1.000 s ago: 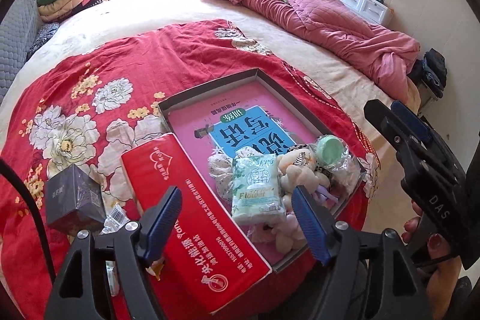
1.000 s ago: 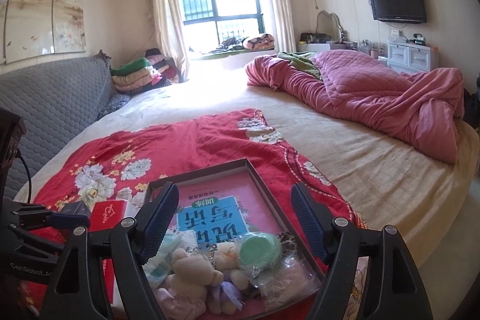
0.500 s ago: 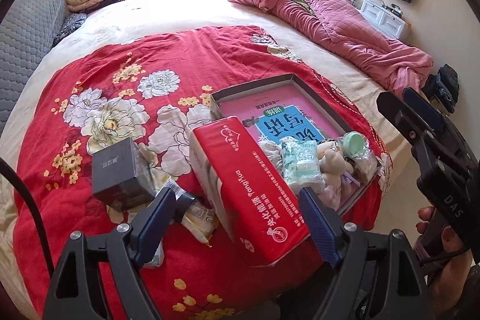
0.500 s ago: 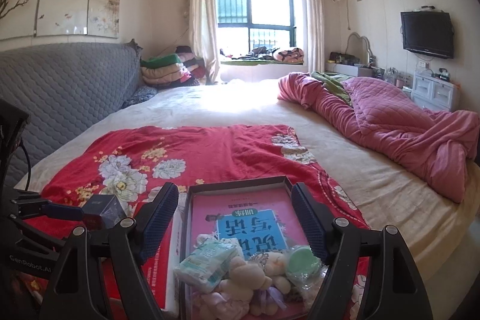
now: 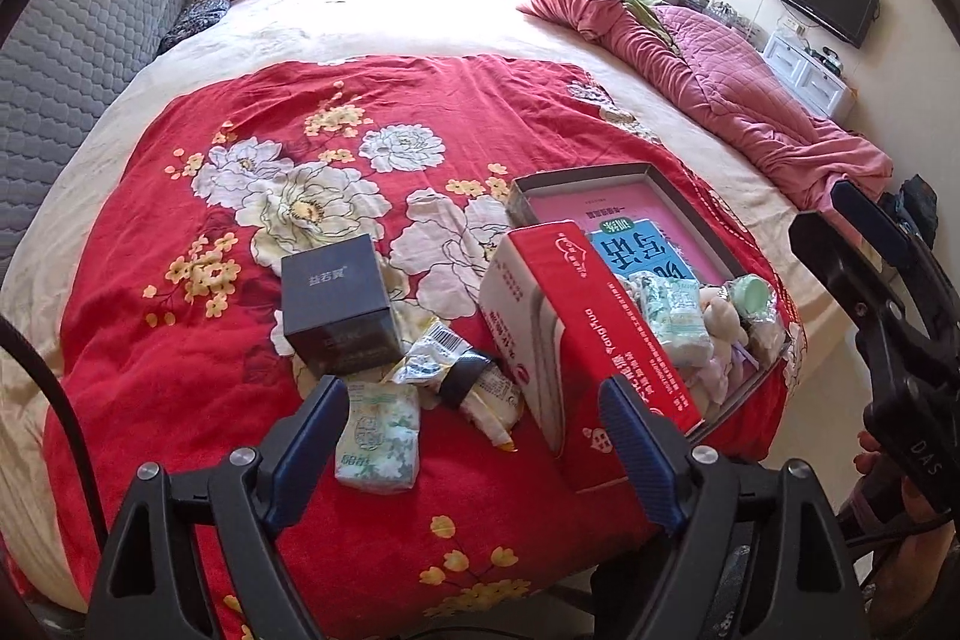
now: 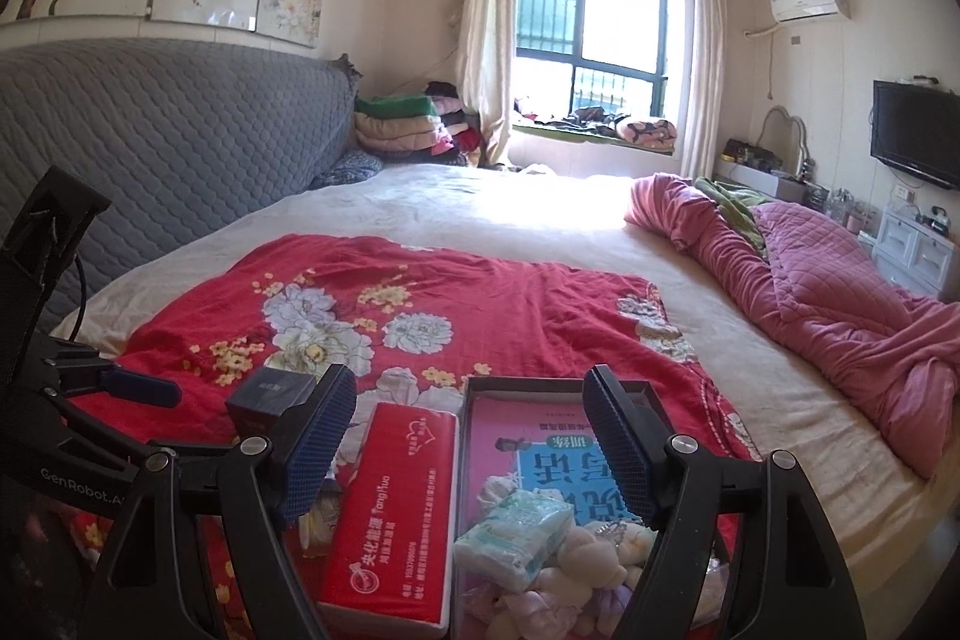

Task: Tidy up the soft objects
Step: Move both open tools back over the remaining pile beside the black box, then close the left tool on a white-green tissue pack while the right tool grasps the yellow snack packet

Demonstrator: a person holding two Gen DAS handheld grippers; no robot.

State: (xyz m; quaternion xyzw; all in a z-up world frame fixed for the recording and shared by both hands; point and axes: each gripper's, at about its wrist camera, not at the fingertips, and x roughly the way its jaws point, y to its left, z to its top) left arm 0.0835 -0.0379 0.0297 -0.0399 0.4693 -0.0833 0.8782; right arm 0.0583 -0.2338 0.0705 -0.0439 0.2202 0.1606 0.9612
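Note:
A shallow grey box (image 5: 678,202) with a pink and blue book inside lies on the red floral cloth (image 5: 252,112). Its near end holds a green tissue pack (image 5: 675,319), plush toys (image 5: 723,325) and a green-lidded jar (image 5: 753,289). A red tissue pack (image 5: 606,340) leans beside the box. My left gripper (image 5: 474,436) hovers open and empty above a small green tissue pack (image 5: 378,439) and snack wrappers (image 5: 456,370). My right gripper (image 6: 468,445) is open and empty over the box (image 6: 480,388), with the tissue pack (image 6: 516,529) and plush toys (image 6: 582,556) below it.
A dark square box (image 5: 339,304) stands left of the wrappers. A crumpled pink quilt (image 5: 720,100) lies at the right of the bed. A grey quilted headboard (image 6: 150,136) runs along the left. Folded blankets (image 6: 402,124) are stacked by the window. The bed edge is just right of the grey box.
Both grippers have drawn back and swung left. In the left wrist view the dark box, wrappers and small green pack came into the middle. The right view now shows more headboard.

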